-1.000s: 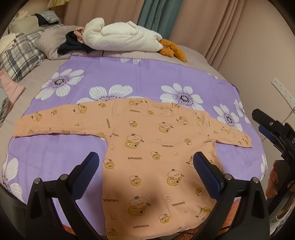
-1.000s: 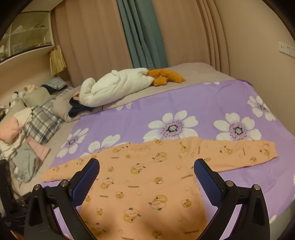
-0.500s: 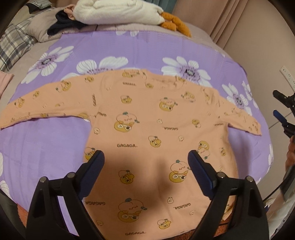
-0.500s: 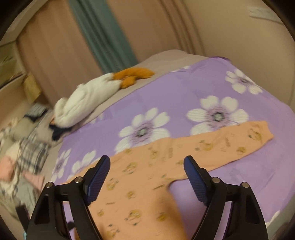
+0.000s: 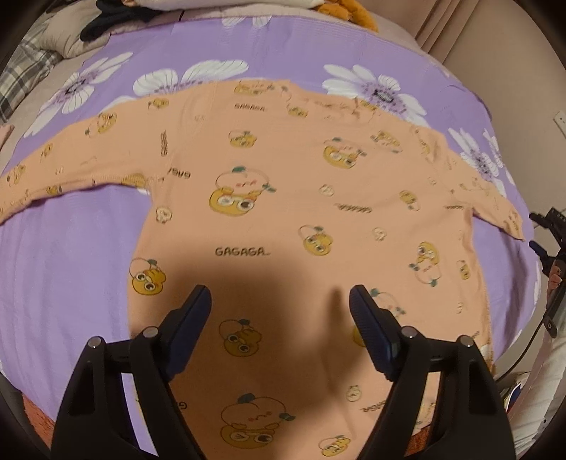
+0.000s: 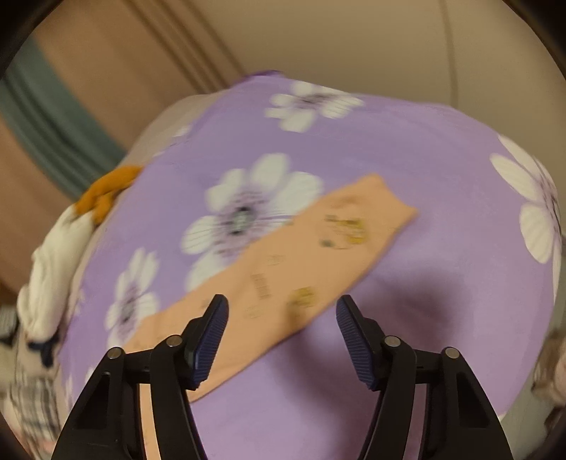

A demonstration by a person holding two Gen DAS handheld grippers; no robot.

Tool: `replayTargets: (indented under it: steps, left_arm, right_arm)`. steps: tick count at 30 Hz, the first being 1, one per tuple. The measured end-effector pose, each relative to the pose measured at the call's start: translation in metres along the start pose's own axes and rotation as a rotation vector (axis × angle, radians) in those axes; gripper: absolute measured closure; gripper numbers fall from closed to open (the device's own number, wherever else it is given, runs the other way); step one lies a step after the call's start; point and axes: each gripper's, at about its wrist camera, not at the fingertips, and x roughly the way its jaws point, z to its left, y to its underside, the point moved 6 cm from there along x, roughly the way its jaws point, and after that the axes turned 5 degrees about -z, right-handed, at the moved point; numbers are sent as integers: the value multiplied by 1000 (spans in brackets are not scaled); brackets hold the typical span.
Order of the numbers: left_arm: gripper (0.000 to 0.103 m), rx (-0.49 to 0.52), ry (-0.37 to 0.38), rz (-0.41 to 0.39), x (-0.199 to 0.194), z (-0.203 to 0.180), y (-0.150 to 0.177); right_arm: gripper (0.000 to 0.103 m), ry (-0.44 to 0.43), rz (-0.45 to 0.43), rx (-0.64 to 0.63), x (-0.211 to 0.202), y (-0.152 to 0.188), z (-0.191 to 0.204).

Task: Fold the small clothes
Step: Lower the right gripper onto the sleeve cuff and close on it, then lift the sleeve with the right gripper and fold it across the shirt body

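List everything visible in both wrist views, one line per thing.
shirt: 1, orange with cartoon prints, spread flat on the sheet, sleeves out to both sides
sheet: 1, purple with white flowers, covering the bed under the shirt
white bundle: 1, white, far end of the bed
orange plush: 1, orange, beside the white bundle
dark garment: 1, dark, far left of the bed
plaid fabric: 1, grey check, left edge
curtains: beige with a teal panel, behind the bed
left tongs: 1, black, over the shirt's lower body, closing, nothing between them
right tongs: 1, black, over the shirt's sleeve, closing, nothing gripped
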Motion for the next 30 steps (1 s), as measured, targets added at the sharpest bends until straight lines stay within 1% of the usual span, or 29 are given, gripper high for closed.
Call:
replayTargets:
  steps: [2,3,8,10,13,14,15,16,18,19,21,23,26,28,30]
  left_arm:
    - [23,-15,-2,17,5,3,3]
    - [23,-19,-4,21,6,4,4]
    - [23,-1,-21,23,11,4,7]
    - [23,-1,-21,23,12,5,7]
    - [23,-13,-15,23,13,7,6]
    - [23,-16,-12,23,13,8,6]
    - [23,-19,-10,23,13,8,5]
    - [23,-21,-9,24,13,8,4]
    - [23,-29,-2,23,13,9,3]
    - [23,-32,1,23,13,9,3]
    - [23,-33,10,23,12,9,1]
    - [23,-35,21,18,8,9,-2]
    - [23,-54,33,-20,-5,12,-12]
    - [23,-66,39,-51,-14,15,-20]
    - [23,-76,42,-79,-23,18,-27]
  right_arm:
    - [43,25,12,40,10,-2,-15]
    - [46,31,17,60,16,-3,-23]
    - [50,25,18,126,42,-15,-42]
    - [60,32,-2,138,49,-24,-46]
    - [70,14,-31,147,51,-36,-51]
    - [81,18,-35,140,52,-39,-51]
    - [95,25,-38,135,51,-40,-51]
    - [98,29,-43,131,51,-42,-51]
    - [98,20,-79,129,45,-45,-52]
    - [98,30,-90,133,44,-46,-55]
    - [99,67,-85,141,48,-47,-62]
    - [99,70,-81,142,49,-47,-60]
    - [99,88,-146,55,31,-58,-37]
    - [99,73,-190,-9,15,-67,-13]
    - [99,31,-239,-86,-7,-76,21]
